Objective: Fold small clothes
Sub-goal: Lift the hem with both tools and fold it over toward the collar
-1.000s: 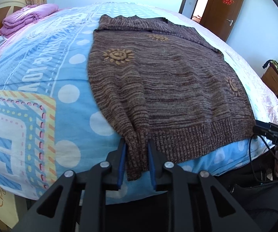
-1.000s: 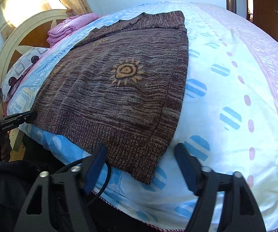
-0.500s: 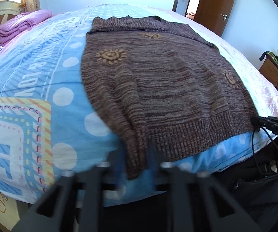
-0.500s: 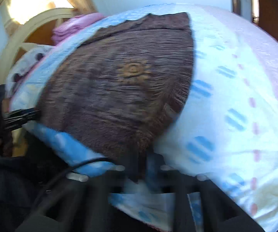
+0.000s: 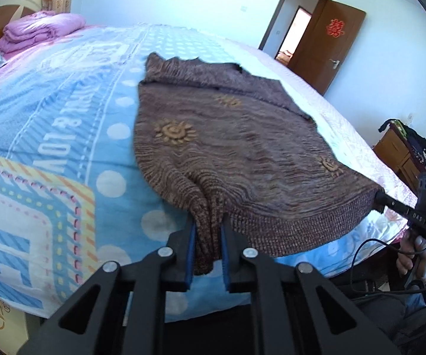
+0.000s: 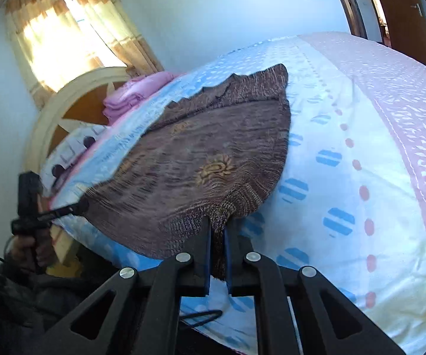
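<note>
A brown knit sweater with yellow sun patches lies on the bed, its ribbed hem toward me. My left gripper is shut on the hem's left corner, which bunches between the blue pads. My right gripper is shut on the hem's right corner; the sweater spreads away from it. Both corners are lifted off the bedspread, so the near half hangs between the grippers. In the left wrist view the right gripper shows at the far corner. In the right wrist view the left gripper shows likewise.
The bed has a blue, white and pink patterned cover. Folded pink bedding lies by the wooden headboard. A brown door stands open at the back right. A wooden cabinet with clothes stands right of the bed.
My right gripper, open a second ago, has shut on the right hem corner. Both grippers have lifted the hem and moved forward over the bed.
</note>
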Demonstrator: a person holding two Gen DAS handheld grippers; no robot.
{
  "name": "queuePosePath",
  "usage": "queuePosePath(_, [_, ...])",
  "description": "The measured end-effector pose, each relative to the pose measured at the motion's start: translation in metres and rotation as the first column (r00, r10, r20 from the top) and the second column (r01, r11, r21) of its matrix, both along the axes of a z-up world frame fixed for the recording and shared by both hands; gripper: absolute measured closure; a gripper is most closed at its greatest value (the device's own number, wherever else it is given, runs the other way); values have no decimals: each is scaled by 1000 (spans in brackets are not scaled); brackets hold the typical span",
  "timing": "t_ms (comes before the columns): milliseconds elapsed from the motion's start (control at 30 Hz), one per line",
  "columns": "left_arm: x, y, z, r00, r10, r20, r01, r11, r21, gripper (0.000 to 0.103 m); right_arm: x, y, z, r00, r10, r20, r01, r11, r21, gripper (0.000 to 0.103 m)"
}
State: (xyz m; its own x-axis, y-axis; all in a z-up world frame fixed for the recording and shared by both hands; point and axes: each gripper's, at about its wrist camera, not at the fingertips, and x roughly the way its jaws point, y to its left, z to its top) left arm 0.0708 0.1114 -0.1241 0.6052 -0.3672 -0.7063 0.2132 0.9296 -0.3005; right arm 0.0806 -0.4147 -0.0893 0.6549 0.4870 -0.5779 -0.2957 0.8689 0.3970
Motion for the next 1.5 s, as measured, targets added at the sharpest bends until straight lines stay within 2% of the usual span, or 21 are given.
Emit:
queuePosePath(133, [4, -3, 15, 999, -19, 28, 20, 999, -44, 88, 1, 1, 19, 999, -5, 51, 4, 1000, 13, 96])
queuePosePath(367, [24, -1, 25, 998, -18, 60, 21, 999, -48, 88, 21, -6, 41, 993, -36, 108, 30, 998, 55, 96])
queuePosePath(767, [92, 11, 56, 993, 36, 114, -19, 989, -146, 89, 83, -5, 85, 975, -65, 211, 54, 997, 59, 96])
queuePosePath(967, [131, 11, 67, 990, 54, 130, -30, 984, -177, 89, 124, -7, 101, 970, -81, 228, 68, 996, 64, 96])
queuePosePath(1267, [182, 8, 86, 982, 66, 177, -40, 989, -145, 89, 184, -6, 114, 969, -101, 227, 92, 994, 52, 96])
queuePosePath(1500, [228, 14, 79, 982, 102, 156, -81, 987, -139, 89, 239, 0, 116, 973, -99, 207, 97, 995, 23, 96])
